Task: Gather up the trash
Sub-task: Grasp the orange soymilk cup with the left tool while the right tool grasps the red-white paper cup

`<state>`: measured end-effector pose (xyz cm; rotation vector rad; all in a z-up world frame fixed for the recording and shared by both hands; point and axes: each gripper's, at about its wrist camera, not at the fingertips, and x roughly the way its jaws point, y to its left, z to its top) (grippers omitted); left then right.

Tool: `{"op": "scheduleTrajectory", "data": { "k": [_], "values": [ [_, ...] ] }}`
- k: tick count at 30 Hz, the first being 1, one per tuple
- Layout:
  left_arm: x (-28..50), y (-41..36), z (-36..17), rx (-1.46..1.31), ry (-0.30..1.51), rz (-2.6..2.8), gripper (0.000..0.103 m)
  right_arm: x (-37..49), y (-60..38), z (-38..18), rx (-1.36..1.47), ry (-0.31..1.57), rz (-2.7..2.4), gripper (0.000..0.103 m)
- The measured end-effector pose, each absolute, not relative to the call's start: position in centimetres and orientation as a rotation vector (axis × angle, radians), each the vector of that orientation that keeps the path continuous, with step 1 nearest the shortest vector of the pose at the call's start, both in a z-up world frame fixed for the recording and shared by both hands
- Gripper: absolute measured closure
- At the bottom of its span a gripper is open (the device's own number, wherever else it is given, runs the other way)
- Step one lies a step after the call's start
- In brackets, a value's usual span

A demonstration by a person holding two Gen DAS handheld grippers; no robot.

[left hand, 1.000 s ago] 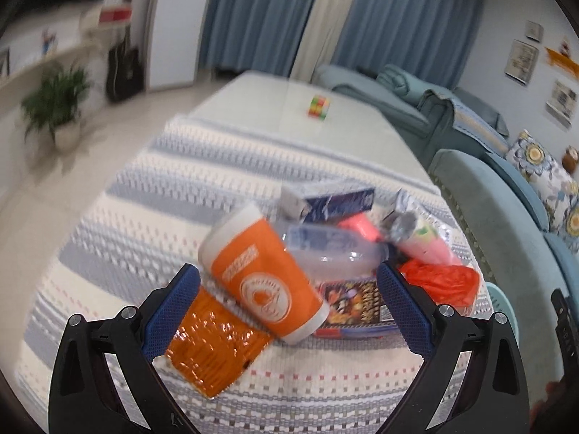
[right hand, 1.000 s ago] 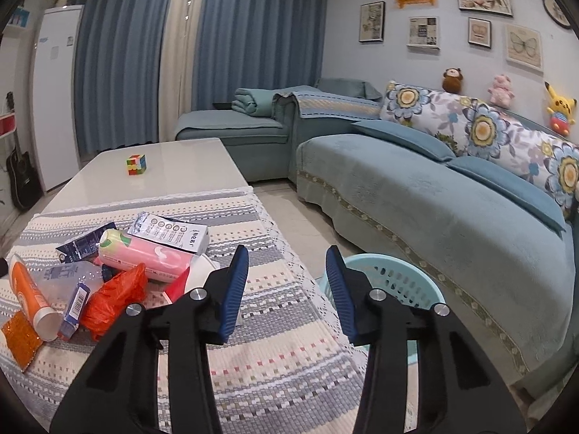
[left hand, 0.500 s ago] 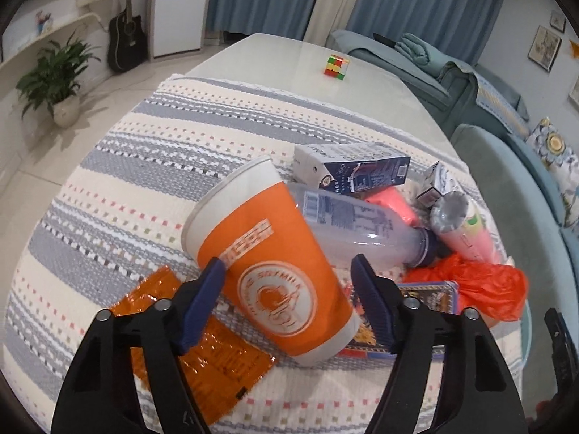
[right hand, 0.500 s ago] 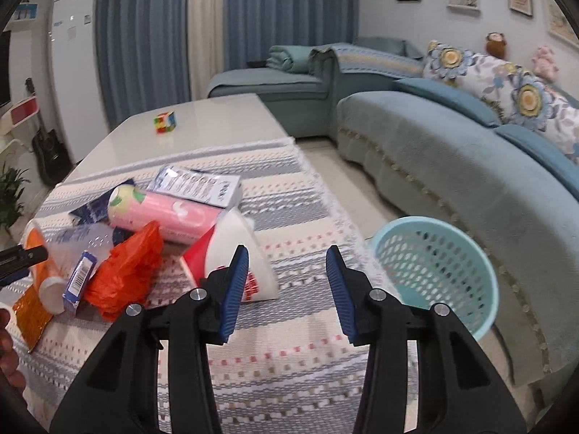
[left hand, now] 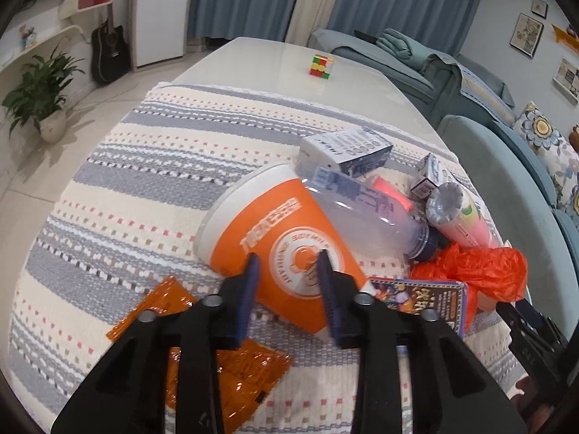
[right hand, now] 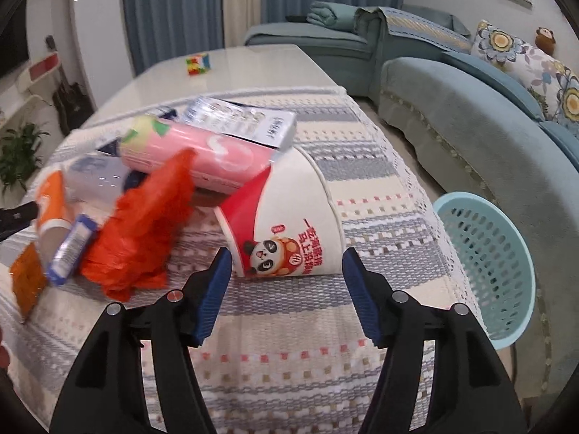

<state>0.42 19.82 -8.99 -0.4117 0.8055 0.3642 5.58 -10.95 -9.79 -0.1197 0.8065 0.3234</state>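
Trash was heaped on the striped cloth (left hand: 152, 181) that covered the near end of the desk (left hand: 275, 61), and an orange paper cup (left hand: 275, 249) lay on its side at the front of the heap. Around the base end of that cup the left gripper (left hand: 287, 271) had just been closing; its blue pads were seen against the cup's sides, though firm contact could not be told. A clear plastic bottle (left hand: 365, 217) rested against the cup, with a pink can (left hand: 459, 217) and an orange plastic bag (left hand: 481, 271) beyond it. An orange foil wrapper (left hand: 249, 369) lay flat under the gripper. On the heap's other side the right gripper (right hand: 286, 271) had just been opening; its jaws stood apart, flanking a red-and-white paper cup (right hand: 289, 217) without touching it. Just off the desk's edge, beside that cup, a light-blue basket (right hand: 488, 264) stood on the floor.
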Motion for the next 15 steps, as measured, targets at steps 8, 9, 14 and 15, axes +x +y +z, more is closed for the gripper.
{"op": "scheduleTrajectory", "data": {
  "k": [8,9,14,15],
  "values": [
    [-0.6,20.9,-8.7,-0.537,0.766,0.296,0.023,6.2,-15.1,-10.2,-0.086,0.805,0.193,0.044],
    [-0.4,20.8,-8.7,-0.542,0.766,0.293,0.021,6.4,-15.7,-10.3,-0.082,0.808,0.178,0.044],
    [2.3,20.4,-9.7,-0.529,0.845,0.346,0.019,6.8,-18.2,-10.1,-0.036,0.814,0.149,0.044],
    [3.1,20.3,-10.3,-0.536,0.873,0.356,0.019,6.6,-18.5,-10.0,-0.034,0.809,0.145,0.044]
  ]
}}
